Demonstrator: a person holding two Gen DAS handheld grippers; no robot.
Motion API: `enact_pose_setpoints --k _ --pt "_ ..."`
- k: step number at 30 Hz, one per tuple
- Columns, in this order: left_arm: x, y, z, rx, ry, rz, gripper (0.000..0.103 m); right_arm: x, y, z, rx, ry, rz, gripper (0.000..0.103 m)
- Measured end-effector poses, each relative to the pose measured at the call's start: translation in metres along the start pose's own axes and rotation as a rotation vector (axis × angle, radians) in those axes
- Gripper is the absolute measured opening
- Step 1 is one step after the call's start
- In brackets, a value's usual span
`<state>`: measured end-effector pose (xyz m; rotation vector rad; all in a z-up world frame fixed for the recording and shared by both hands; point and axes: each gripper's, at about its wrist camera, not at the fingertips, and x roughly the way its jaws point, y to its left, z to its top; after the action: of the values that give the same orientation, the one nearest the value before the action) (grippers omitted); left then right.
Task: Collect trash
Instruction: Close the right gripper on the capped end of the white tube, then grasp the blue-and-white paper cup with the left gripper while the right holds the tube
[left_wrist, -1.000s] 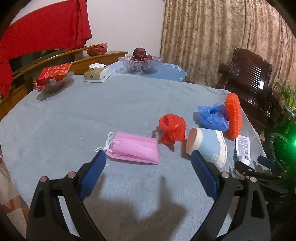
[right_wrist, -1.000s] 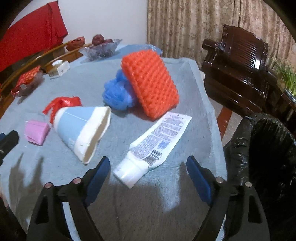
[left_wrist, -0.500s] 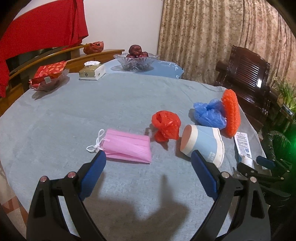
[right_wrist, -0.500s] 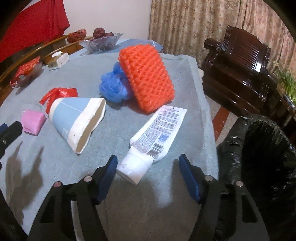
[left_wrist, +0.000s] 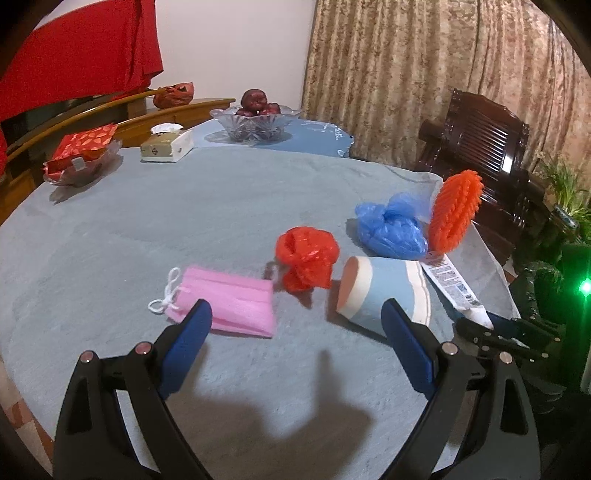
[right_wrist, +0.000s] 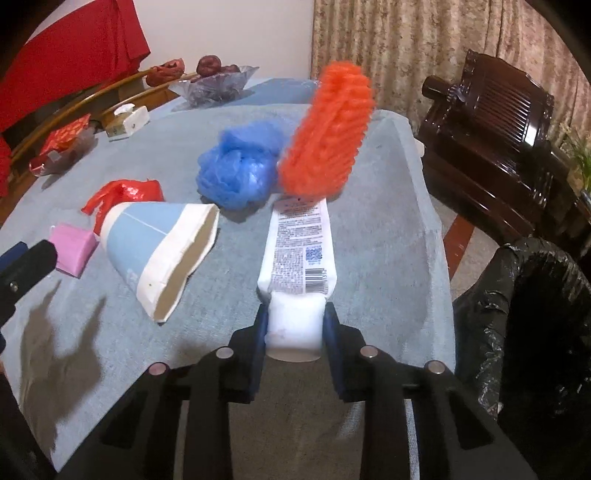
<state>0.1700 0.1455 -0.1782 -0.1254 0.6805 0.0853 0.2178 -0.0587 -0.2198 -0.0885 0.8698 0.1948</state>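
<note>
My right gripper (right_wrist: 294, 325) is shut on the white cap end of a white tube (right_wrist: 298, 243), which lies on the grey table cloth (right_wrist: 388, 236). The tube's far end props up an orange spiky sponge (right_wrist: 327, 136), which leans on a blue plastic bag (right_wrist: 240, 170). A blue-and-white paper cup (right_wrist: 159, 247) lies on its side to the left. My left gripper (left_wrist: 295, 332) is open above the cloth, near a pink face mask (left_wrist: 229, 302), a red plastic bag (left_wrist: 306, 256) and the cup (left_wrist: 384, 295).
A bin lined with a black bag (right_wrist: 532, 332) stands at the table's right edge. A dark wooden chair (right_wrist: 491, 140) is behind it. A glass fruit bowl (left_wrist: 255, 122), a tissue box (left_wrist: 166, 146) and a dish of red packets (left_wrist: 81, 158) sit at the far side.
My right gripper moved forward and closed on the tube's cap; the tube swung straight and the orange sponge tipped up. My left gripper drifted slightly, still open.
</note>
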Motion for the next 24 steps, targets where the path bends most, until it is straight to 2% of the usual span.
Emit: enact_pose_setpoints --k 7,10,15,17,19,22,24 --pt "0.005 -0.010 0.006 0.003 0.002 -0.024 0.090 0.003 -0.001 0.004 0.003 0.009 0.022 0.029" --pt "0.010 -0.015 0.008 0.016 0.010 -0.041 0.082 -0.002 -0.002 0.004 0.003 0.003 0.045 0.029" --pt "0.021 -0.021 0.009 0.014 0.030 -0.075 0.076 -0.018 -0.009 0.002 0.006 -0.012 0.038 0.029" --pt "0.026 -0.024 0.008 0.013 0.045 -0.092 0.068 -0.022 -0.014 0.002 0.017 -0.016 0.039 0.029" --pt "0.030 -0.026 0.008 0.011 0.058 -0.104 0.065 -0.025 -0.019 0.002 0.021 -0.020 0.036 0.029" --pt "0.030 -0.033 0.007 0.006 0.062 -0.125 0.068 -0.030 -0.024 0.004 0.030 -0.027 0.034 0.029" --pt "0.028 -0.039 0.006 0.024 0.054 -0.130 0.076 -0.032 -0.026 0.005 0.033 -0.032 0.035 0.029"
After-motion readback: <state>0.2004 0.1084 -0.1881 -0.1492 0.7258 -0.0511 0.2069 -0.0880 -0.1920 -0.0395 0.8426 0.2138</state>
